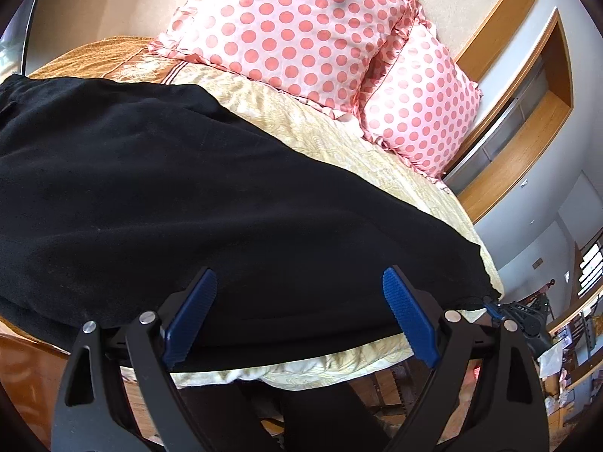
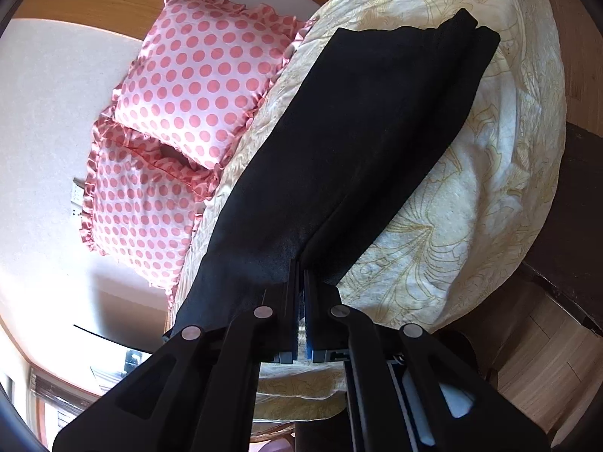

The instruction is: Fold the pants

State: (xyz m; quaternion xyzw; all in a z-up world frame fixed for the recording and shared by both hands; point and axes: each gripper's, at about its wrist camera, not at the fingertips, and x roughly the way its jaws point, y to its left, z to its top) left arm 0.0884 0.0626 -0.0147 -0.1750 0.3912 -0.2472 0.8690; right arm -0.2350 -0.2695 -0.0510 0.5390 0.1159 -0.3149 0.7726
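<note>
Two grippers share our view: nearest, the left gripper (image 1: pixel 299 316) stands wide, its blue pads (image 1: pixel 190 316) hovering above the near edge of the black pants (image 1: pixel 169 196), gripping nothing. Our right gripper (image 2: pixel 300 275) is clamped narrow on the pants' hem. The pants stretch toward one o'clock across the cream bedspread (image 2: pixel 452 207). Farther off, at ten o'clock, lie two polka-dot pillows (image 2: pixel 196 86). We read no writing anywhere.

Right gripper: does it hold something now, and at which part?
The right gripper is shut on the black pants, pinching the near edge of the cloth.
</note>
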